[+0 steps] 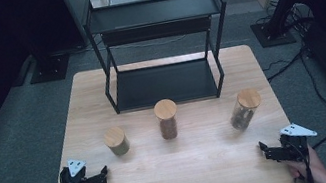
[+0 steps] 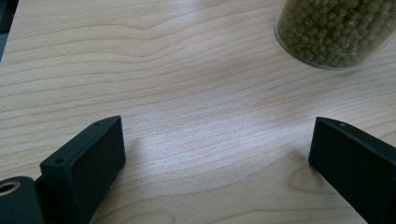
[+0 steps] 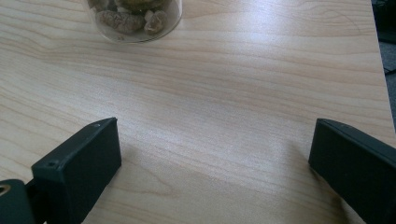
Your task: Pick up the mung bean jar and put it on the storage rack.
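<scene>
Jars stand in a row before the rack point(image 1: 160, 46): the short jar point(image 1: 117, 140) nearest my left gripper point(image 1: 96, 180) holds green beans, the middle jar point(image 1: 167, 119) something brown, the right jar point(image 1: 244, 109) brownish lumps. All carry wooden lids. My right gripper point(image 1: 270, 149) rests near it. Both grippers' jaws are spread wide over bare table point(image 1: 199, 166), holding nothing.

A pale wooden table point(image 1: 204, 165) stands on grey carpet point(image 1: 4, 150); a black metal shelf point(image 1: 154, 11) sits at its far edge, dim surroundings.
</scene>
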{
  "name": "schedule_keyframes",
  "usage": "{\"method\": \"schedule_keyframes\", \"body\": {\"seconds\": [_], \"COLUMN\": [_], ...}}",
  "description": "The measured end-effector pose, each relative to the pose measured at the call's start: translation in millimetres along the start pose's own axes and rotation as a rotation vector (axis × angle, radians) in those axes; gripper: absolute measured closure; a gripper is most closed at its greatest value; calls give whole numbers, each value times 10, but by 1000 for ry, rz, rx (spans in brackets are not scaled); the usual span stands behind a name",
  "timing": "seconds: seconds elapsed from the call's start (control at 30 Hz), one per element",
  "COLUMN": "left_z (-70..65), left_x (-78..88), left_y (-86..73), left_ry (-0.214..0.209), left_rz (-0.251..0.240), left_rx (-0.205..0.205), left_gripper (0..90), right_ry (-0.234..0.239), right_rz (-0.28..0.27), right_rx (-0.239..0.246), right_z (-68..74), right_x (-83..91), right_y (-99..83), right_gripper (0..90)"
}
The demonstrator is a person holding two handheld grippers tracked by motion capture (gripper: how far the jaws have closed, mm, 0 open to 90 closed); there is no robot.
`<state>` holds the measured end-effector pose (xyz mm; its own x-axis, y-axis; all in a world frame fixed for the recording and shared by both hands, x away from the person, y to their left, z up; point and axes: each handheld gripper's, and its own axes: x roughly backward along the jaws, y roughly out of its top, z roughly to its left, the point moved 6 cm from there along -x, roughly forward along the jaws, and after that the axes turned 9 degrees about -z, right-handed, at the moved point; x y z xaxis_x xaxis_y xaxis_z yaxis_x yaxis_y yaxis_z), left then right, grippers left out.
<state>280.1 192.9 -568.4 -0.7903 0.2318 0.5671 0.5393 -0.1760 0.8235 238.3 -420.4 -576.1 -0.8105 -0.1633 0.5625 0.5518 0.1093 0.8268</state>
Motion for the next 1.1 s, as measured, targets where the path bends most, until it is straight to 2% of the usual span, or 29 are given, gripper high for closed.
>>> {"method": "schedule_keyframes", "body": {"seconds": [0.53, 0.83, 1.0, 1.1], "left_z": [-9, -33, -58, -58], "left_x": [0, 0, 14, 17], "left_y": [3, 11, 27, 38], "left_ry": [7, -8, 10, 15], "left_rz": [-4, 0, -13, -19], "left_rx": [6, -15, -43, -37], "left_gripper": [50, 51, 51, 51], "right_ry": [3, 3, 2, 1], "right_rz": [0, 0, -1, -2], "right_rx": [1, 2, 5, 7], "right_z": [2, 3, 4, 5], "right_x": [-2, -2, -2, -2], "right_y": [1, 3, 3, 3], "right_gripper": [18, 18, 18, 18]}}
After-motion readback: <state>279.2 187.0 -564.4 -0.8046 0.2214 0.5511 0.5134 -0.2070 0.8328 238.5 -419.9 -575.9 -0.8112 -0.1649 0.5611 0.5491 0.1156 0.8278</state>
